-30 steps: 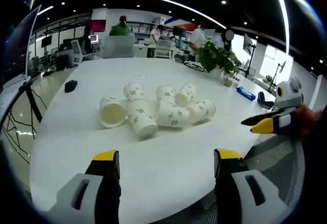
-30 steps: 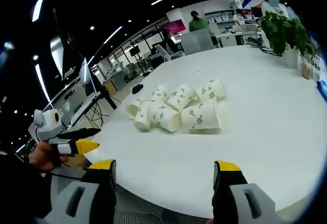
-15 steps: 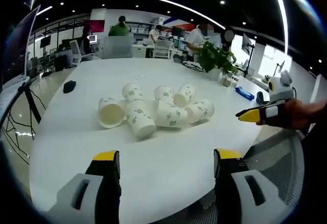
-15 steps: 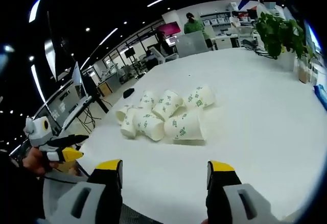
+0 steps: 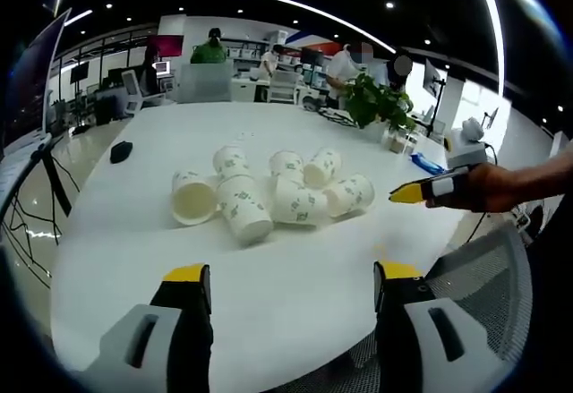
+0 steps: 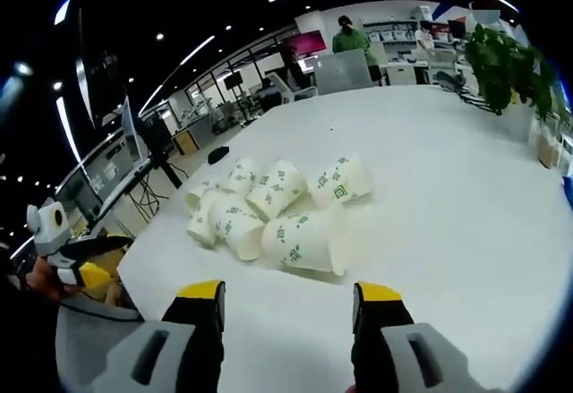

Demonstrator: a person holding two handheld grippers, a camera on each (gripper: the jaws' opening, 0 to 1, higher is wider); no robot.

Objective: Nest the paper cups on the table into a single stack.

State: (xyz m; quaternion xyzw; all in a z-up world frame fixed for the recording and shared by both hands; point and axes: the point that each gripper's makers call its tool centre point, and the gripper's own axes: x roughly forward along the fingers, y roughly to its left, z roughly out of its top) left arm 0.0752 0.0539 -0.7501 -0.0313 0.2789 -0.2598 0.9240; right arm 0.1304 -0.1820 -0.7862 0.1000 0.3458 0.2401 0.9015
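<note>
Several white paper cups [image 5: 269,194] with green print lie on their sides in a loose cluster on the white table [image 5: 125,241]. One cup [image 5: 195,201] turns its open mouth toward the left gripper view. My left gripper [image 5: 291,277] is open, low in front of the cluster and well short of it. My right gripper [image 5: 405,193] reaches in from the right, a hand's width from the nearest cup. In the right gripper view the cups [image 6: 269,214] lie just ahead of my open right gripper [image 6: 288,293], and my left gripper [image 6: 88,274] hangs at the far left.
A potted plant [image 5: 380,102], a blue object [image 5: 428,162] and a small black item [image 5: 121,151] sit on the table away from the cups. A grey screen [image 5: 208,80] stands at the far edge. A mesh chair [image 5: 466,268] is below the right hand. People stand behind.
My right gripper has moved in toward the cup cluster, and the cups look larger in its view. My left gripper has stayed put. No cup has moved.
</note>
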